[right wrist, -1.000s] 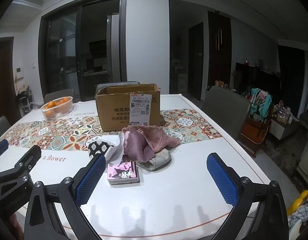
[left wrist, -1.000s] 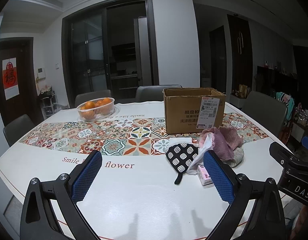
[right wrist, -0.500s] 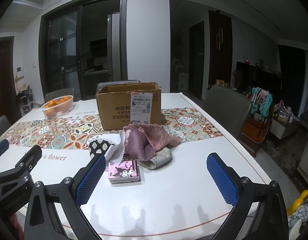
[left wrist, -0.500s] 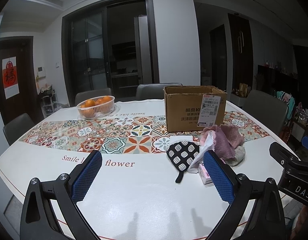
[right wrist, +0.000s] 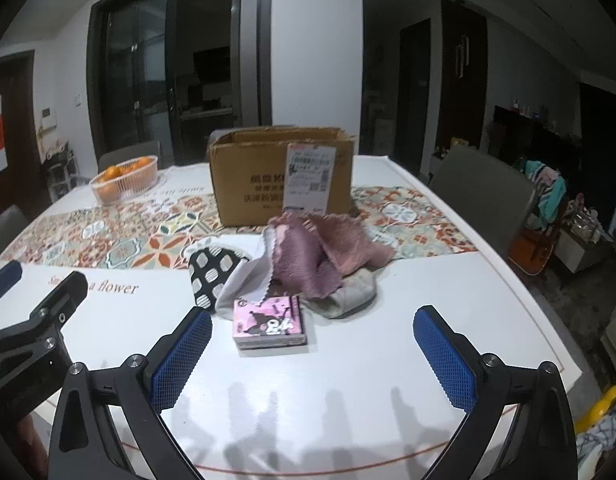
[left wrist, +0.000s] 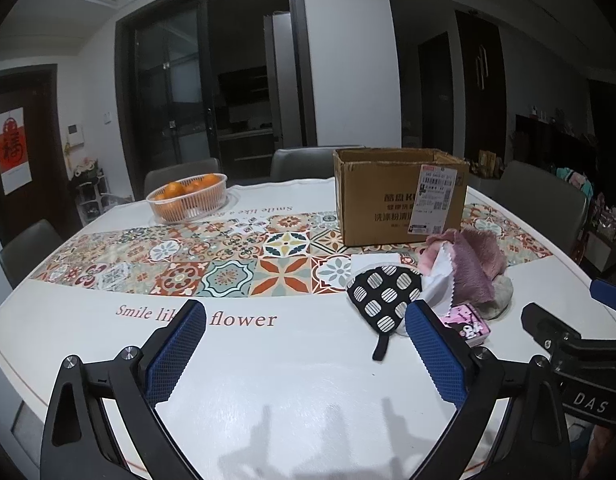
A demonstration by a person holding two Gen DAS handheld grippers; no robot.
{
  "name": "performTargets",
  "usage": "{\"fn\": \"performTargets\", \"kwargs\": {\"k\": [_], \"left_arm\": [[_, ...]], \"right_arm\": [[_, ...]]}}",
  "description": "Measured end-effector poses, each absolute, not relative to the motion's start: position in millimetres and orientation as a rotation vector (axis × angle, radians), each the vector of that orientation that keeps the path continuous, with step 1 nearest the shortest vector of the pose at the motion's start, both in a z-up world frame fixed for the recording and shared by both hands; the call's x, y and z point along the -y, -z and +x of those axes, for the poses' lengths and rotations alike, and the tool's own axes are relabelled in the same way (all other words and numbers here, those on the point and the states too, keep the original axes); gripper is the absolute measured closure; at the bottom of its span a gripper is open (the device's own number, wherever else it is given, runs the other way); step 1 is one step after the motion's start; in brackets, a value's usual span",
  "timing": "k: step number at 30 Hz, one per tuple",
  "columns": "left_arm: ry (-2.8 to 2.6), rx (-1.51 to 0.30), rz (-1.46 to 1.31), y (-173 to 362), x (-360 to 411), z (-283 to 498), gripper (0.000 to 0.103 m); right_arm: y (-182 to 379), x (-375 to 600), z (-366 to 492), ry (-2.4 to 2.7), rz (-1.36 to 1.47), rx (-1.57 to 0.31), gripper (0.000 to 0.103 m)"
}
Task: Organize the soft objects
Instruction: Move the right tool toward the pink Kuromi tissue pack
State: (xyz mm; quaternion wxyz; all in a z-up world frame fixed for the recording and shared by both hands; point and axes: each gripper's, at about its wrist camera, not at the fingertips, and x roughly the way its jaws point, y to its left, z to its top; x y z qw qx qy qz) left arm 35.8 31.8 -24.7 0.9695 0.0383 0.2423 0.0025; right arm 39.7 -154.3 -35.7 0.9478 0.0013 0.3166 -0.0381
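The cardboard box [right wrist: 282, 176] stands open-topped on the patterned runner [left wrist: 212, 256] of the white table [left wrist: 268, 380], and everything else is placed from it. Directly in front of the box lies a heap of soft things: a mauve plush cloth [right wrist: 320, 252] draped on top, a grey cloth [right wrist: 348, 296] under its right side, a white pinked-edge cloth [right wrist: 248, 280] spilling forward, and a black-and-white dotted pot holder [right wrist: 210, 274] at the heap's left. A pink tissue pack [right wrist: 270, 322] lies on the table just in front of the heap, touching the white cloth. Well to the left of the box sits a clear basket of oranges [left wrist: 187, 197].

The left gripper [left wrist: 306, 354] hovers over bare table with jaws spread wide, holding nothing. The right gripper [right wrist: 312, 354] is likewise wide open and empty, the tissue pack lying just beyond its fingertips.
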Motion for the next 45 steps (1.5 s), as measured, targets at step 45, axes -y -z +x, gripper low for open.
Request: {"fn": "performTargets", "kwargs": {"k": [45], "left_arm": [[0.262,-0.837,-0.035,114,5,202,0.025]], "right_arm": [[133,141,147,0.014,0.103,-0.933,0.018]]}}
